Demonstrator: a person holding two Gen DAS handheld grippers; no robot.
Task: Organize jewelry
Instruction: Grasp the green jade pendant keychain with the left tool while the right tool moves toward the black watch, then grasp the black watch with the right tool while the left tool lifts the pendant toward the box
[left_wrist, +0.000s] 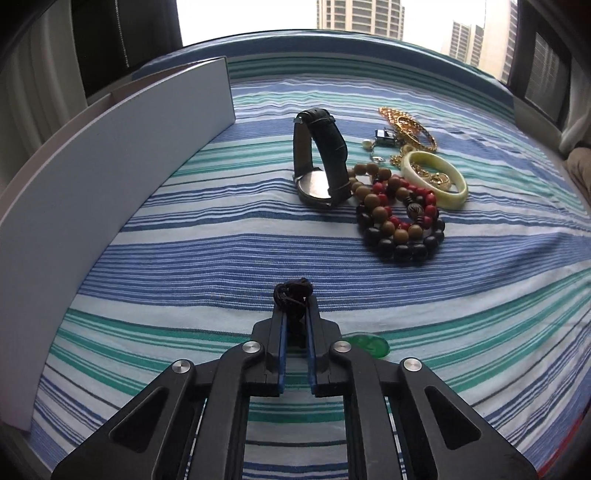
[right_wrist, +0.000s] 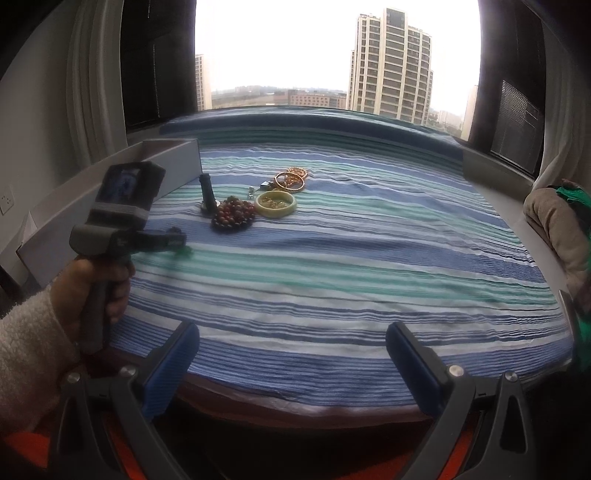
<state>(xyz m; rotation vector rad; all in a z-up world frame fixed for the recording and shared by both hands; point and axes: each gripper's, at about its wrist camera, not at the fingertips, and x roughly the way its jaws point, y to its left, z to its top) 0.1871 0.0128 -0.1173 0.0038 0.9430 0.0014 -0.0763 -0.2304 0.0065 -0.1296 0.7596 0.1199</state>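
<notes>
My left gripper (left_wrist: 294, 306) is shut on a dark knotted cord (left_wrist: 293, 293); a green pendant (left_wrist: 365, 345) hangs just under its right finger, above the striped cloth (left_wrist: 221, 258). Ahead to the right lies the jewelry pile: a black-strap watch (left_wrist: 321, 158), brown, red and black bead bracelets (left_wrist: 399, 218), a pale jade bangle (left_wrist: 436, 175) and gold chains (left_wrist: 410, 125). The pile also shows in the right wrist view (right_wrist: 255, 203). My right gripper (right_wrist: 291, 354) is open and empty near the cloth's front edge. The left gripper (right_wrist: 177, 242) shows there, held by a hand.
A white open box (left_wrist: 110, 155) stands along the left side of the cloth; it also shows in the right wrist view (right_wrist: 177, 162). A window runs behind the surface. A beige cushion (right_wrist: 554, 221) lies at the right edge.
</notes>
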